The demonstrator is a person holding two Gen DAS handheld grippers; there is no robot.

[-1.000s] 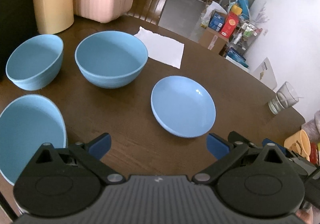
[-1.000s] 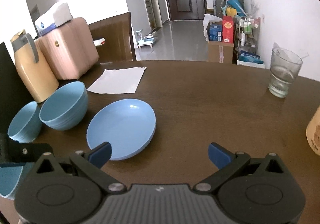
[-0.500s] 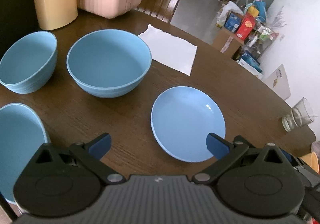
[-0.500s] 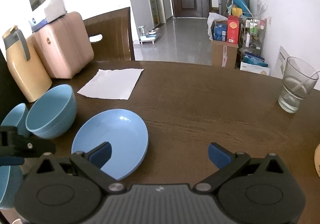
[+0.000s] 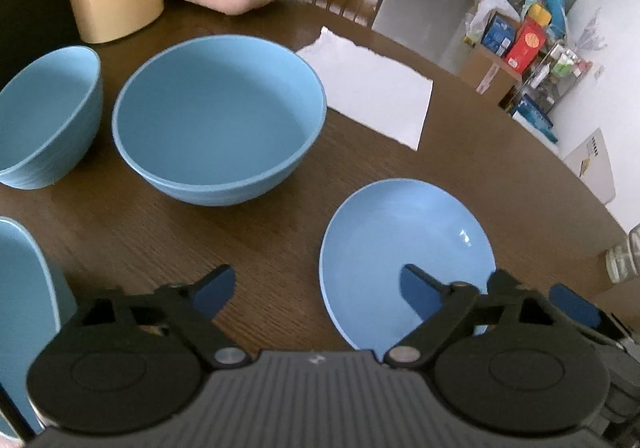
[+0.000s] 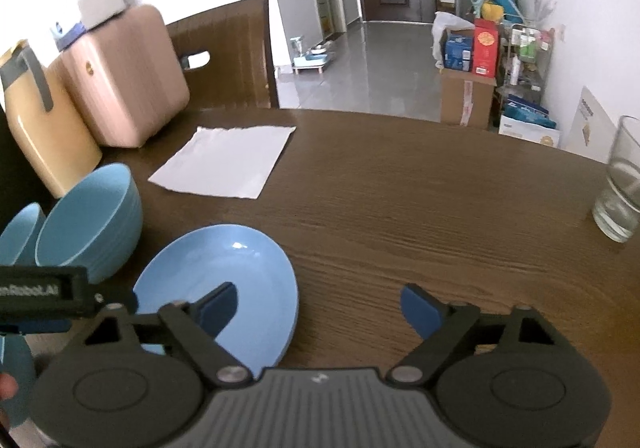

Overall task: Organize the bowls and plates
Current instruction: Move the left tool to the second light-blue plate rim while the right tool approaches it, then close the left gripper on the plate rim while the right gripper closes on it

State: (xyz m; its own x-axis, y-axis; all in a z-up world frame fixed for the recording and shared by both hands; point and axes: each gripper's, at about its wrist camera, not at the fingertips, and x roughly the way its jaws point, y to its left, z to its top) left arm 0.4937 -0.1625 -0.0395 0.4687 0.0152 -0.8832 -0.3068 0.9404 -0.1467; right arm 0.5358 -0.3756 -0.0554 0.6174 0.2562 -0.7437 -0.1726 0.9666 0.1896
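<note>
Smooth round blue plate on grained dark wooden table.

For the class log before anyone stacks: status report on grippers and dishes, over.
Left gripper and right gripper open, jaws just closing, nothing held. Blue plate flat on table, under both. Large bowl beside it, apart. Nothing in the way.

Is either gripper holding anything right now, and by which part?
Nothing is held. The left gripper and right gripper, jaws just closing, hover open over the shallow blue plate, not gripping it.

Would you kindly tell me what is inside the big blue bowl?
Nothing shows inside the big bowl: its floor and far wall are bare. Its near inner wall is hidden behind the rim.
</note>
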